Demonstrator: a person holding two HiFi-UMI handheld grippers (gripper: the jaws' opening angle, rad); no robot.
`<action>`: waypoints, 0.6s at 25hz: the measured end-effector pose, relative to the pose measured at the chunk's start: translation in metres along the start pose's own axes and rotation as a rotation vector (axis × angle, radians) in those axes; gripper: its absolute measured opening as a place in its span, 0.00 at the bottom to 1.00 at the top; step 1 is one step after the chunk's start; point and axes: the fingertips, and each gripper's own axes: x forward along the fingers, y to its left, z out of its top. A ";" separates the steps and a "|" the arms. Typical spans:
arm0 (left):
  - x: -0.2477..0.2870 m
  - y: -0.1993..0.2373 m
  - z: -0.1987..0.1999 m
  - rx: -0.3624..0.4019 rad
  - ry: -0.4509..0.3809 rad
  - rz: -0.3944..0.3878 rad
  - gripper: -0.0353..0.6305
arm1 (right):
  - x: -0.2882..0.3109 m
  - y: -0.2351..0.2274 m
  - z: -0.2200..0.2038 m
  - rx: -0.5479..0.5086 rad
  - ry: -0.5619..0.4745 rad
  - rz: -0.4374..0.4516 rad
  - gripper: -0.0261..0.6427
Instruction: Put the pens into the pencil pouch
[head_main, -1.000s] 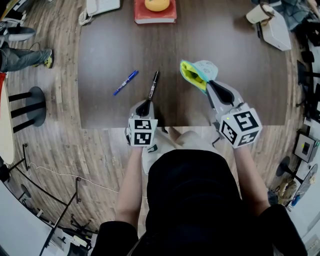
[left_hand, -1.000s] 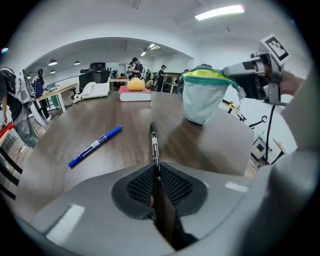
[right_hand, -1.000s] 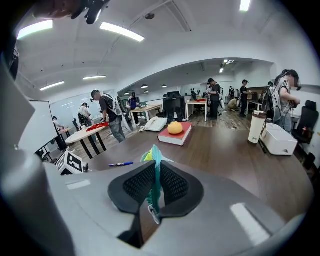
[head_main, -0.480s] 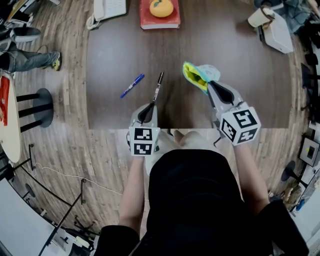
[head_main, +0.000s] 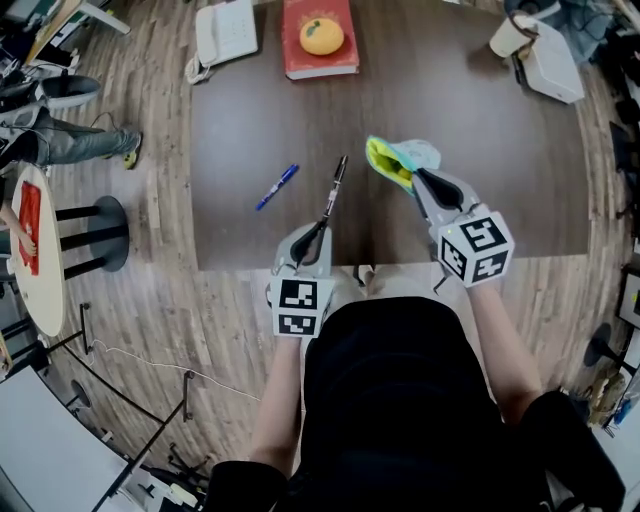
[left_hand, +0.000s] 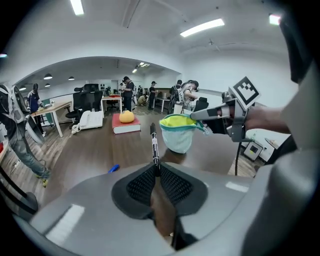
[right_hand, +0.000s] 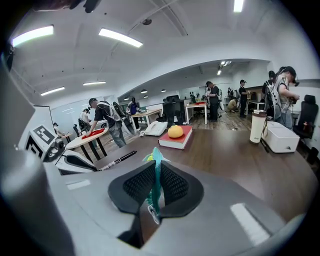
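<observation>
The left gripper (head_main: 320, 232) is pinching the near end of the black pen (head_main: 333, 190) between its pads, and it is carrying the pen upward. A second ago that pen was lying flat on the table (head_main: 480, 190) just ahead of these jaws. Now it is sticking out in front of them, off the wood, with its tip pointing towards the pouch (head_main: 395, 160). The pick-up therefore looks done and the grip seems to be holding. What is coming next is probably a short trip across to the pouch mouth.

The right gripper (head_main: 425, 185) is staying where it was, clamping the teal rim of the pouch. It is holding the pouch up ahead of itself, with the yellow-lined mouth gaping towards the left gripper. Seen from the left gripper, that opening is hanging just beyond the pen tip and slightly to the right.

Counting the task's things:
- There are two pens. The black one is in the left jaws. The blue pen (head_main: 277, 186) is lying on the table, ahead of the left gripper and off to its left.
- There is one pouch, and no pen is showing in its mouth.

Far ahead of both grippers, one red book (head_main: 320, 55) is carrying one orange (head_main: 321, 36), and one phone (head_main: 226, 30) is sitting beside it.
</observation>
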 end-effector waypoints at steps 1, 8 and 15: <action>-0.002 -0.001 0.003 0.004 -0.005 -0.001 0.10 | 0.000 0.000 0.000 0.001 -0.003 0.000 0.10; -0.014 -0.013 0.019 0.046 -0.022 -0.040 0.10 | -0.002 0.001 -0.002 0.005 -0.013 0.004 0.10; -0.016 -0.031 0.027 0.098 -0.002 -0.098 0.10 | -0.005 0.003 -0.004 0.009 -0.023 0.005 0.10</action>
